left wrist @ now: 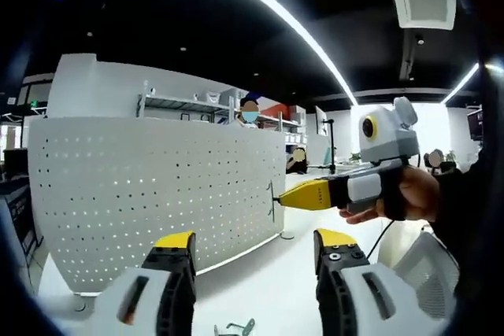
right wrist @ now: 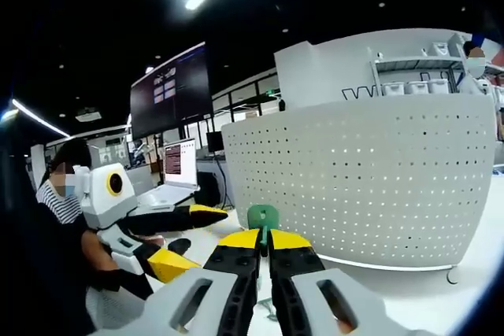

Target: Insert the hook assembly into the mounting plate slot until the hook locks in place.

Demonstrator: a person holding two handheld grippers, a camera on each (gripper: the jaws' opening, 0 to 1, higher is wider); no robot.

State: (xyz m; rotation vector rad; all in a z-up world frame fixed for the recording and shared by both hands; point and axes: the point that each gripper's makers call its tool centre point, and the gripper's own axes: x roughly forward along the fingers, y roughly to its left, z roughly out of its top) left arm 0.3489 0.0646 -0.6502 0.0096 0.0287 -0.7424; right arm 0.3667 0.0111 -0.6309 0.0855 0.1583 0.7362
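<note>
Bright white surfaces under a dark ceiling, with strong fisheye bending.
Long ceiling light strips [left wrist: 268, 13] glare above the perforated white panel [left wrist: 157, 194]; the panel bows outward, light shines through its holes, and everything behind it looks soft and slightly blurred.

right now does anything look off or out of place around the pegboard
One thing: a loose green hook lies on the white table below the left gripper, away from the pegboard. The right gripper grips another green hook.
</note>
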